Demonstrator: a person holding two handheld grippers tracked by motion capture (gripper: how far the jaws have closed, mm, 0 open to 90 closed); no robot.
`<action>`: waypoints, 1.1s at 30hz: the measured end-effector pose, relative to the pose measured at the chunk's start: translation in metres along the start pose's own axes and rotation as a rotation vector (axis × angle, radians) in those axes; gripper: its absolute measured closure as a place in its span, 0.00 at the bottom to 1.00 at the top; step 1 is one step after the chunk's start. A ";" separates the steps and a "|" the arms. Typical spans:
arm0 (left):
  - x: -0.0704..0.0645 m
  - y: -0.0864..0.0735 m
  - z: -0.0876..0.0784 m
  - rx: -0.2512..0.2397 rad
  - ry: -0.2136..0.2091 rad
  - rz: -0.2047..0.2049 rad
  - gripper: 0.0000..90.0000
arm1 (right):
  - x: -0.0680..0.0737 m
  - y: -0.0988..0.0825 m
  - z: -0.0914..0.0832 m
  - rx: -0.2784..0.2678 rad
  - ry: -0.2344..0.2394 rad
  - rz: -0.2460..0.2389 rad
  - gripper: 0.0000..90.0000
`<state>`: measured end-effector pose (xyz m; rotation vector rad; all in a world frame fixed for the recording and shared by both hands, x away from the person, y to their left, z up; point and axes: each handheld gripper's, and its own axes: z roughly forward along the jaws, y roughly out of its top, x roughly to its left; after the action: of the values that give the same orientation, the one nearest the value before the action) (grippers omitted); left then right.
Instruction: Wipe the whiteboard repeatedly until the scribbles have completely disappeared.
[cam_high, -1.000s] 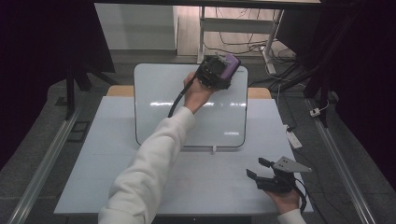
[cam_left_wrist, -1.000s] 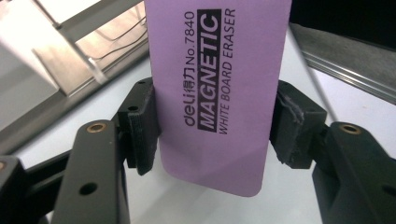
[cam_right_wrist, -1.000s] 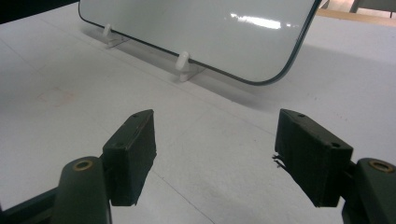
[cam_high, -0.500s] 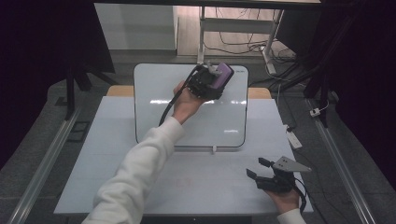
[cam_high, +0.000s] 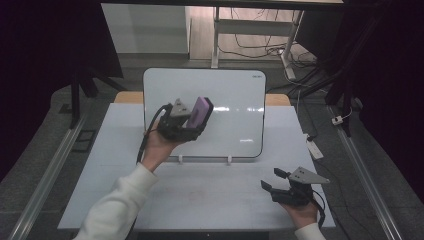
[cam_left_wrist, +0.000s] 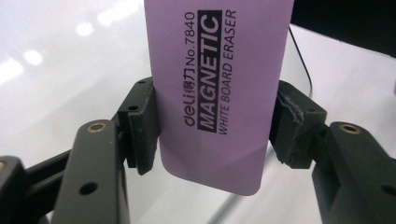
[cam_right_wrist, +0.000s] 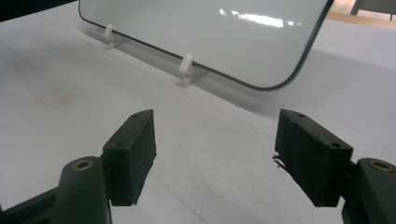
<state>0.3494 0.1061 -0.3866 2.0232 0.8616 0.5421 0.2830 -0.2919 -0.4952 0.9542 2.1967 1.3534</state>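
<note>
Pulling nearer and leftward off the whiteboard's (cam_high: 235, 107) far right corner, left gripper (cam_high: 192, 120) clamping the purple eraser (cam_left_wrist: 215, 88) above the table (cam_high: 210, 195). Resting at the near right edge, right gripper (cam_high: 280, 181) gaping wide, holding nothing.

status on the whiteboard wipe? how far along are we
Done: the whiteboard looks clean, no marks visible on it. In hand: the left gripper is shut on the purple eraser, held in front of the board's left part; contact with the board cannot be told. The right gripper is open and idle over the table. Left: probably setting the eraser down.
</note>
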 end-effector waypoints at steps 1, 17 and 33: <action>-0.001 -0.007 -0.003 0.004 -0.008 -0.003 0.45 | 0.001 0.001 0.001 -0.001 0.000 -0.004 0.31; -0.003 -0.062 -0.018 0.026 -0.079 -0.058 0.45 | 0.001 0.003 0.007 -0.002 0.007 -0.009 0.32; -0.038 -0.059 0.017 0.081 -0.120 -0.019 0.44 | 0.015 0.013 0.007 -0.060 0.018 -0.018 0.32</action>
<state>0.3123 0.0928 -0.4474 2.0962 0.8410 0.3759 0.2814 -0.2728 -0.4868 0.9015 2.1602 1.4158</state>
